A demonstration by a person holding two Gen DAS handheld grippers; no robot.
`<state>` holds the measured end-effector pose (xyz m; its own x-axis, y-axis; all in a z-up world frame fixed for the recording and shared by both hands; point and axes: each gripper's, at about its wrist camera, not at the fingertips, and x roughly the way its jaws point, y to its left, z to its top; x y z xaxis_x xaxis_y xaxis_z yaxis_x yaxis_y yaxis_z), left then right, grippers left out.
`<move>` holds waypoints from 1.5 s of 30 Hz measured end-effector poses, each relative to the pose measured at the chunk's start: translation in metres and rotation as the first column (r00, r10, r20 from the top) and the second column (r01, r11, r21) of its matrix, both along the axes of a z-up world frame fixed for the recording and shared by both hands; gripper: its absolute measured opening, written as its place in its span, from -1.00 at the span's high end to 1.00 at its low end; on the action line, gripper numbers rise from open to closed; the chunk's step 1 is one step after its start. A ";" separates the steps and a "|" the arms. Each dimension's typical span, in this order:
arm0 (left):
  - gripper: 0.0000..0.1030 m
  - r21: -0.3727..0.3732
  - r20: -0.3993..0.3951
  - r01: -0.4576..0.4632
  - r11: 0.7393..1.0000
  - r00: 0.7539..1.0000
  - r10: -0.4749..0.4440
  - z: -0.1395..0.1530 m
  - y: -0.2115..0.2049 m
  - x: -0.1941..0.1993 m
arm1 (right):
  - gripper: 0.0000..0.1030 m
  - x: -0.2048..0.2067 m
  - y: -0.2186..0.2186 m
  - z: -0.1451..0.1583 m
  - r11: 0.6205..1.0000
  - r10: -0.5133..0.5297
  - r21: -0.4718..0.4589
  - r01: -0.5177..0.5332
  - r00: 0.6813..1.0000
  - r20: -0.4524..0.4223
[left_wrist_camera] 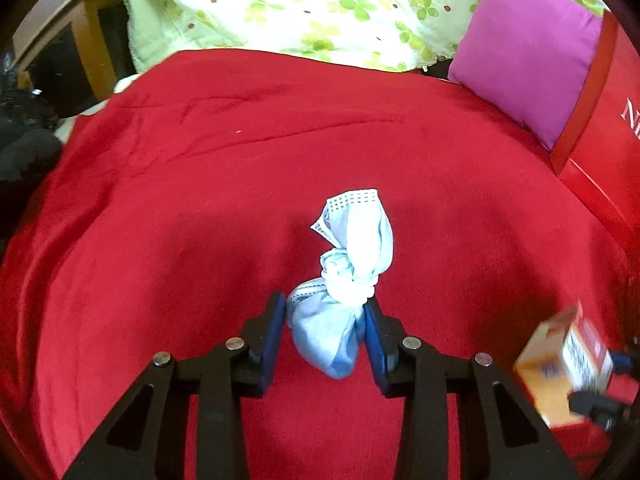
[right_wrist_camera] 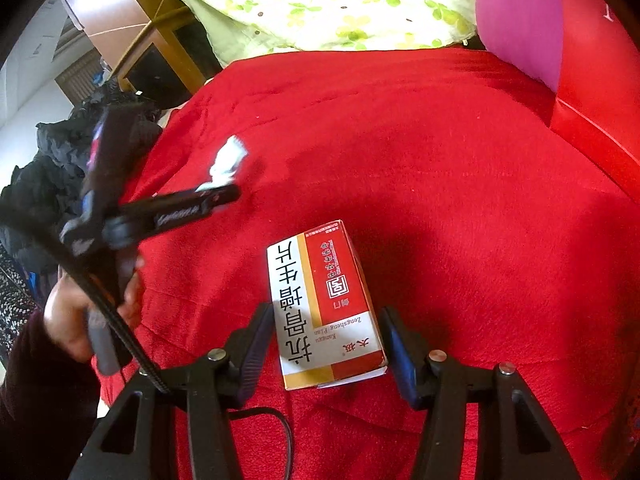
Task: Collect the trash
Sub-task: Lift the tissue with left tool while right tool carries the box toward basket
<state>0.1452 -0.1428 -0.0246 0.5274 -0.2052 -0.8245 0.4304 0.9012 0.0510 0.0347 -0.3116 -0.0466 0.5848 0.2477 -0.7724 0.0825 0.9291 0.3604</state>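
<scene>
Left claw pinching knotted mask over red bedspread; right claw clamping box, pillow at two o'clock.

left wrist: close above red blanket, looking down toward pink pillow | right wrist: same, from right | shared: blanket, pillow, floral quilt

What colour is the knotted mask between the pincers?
Pale blue, the knotted mask; clearest in the left wrist view.
</scene>
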 end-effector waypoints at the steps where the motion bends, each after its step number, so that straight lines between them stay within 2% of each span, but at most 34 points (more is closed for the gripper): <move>1: 0.23 0.006 0.008 -0.004 1.000 1.000 0.004 0.002 0.003 -0.007 | -0.10 -0.001 0.000 0.001 1.000 0.000 -0.001 0.000 1.000 0.003; 6: 0.23 0.024 0.078 -0.009 1.000 0.997 0.007 0.020 0.015 -0.056 | -0.10 -0.009 -0.003 0.006 1.000 -0.005 -0.003 0.005 1.000 0.026; 14: 0.23 -0.035 0.151 0.009 0.999 0.989 -0.004 0.050 0.019 -0.125 | -0.11 -0.028 -0.013 0.023 1.000 -0.021 -0.021 0.023 0.994 0.106; 20: 0.22 -0.034 0.210 0.032 0.999 0.977 -0.024 0.066 0.014 -0.163 | -0.11 -0.051 -0.014 0.040 0.998 -0.024 -0.058 0.035 0.983 0.182; 33: 0.22 -0.090 0.200 0.050 0.995 0.979 -0.031 0.072 0.007 -0.193 | -0.11 -0.096 -0.017 0.055 0.996 -0.060 -0.040 0.074 0.957 0.284; 45: 0.22 -0.124 0.203 0.067 0.990 0.978 -0.041 0.082 0.002 -0.209 | -0.11 -0.150 -0.033 0.071 0.991 -0.135 0.035 0.132 0.912 0.388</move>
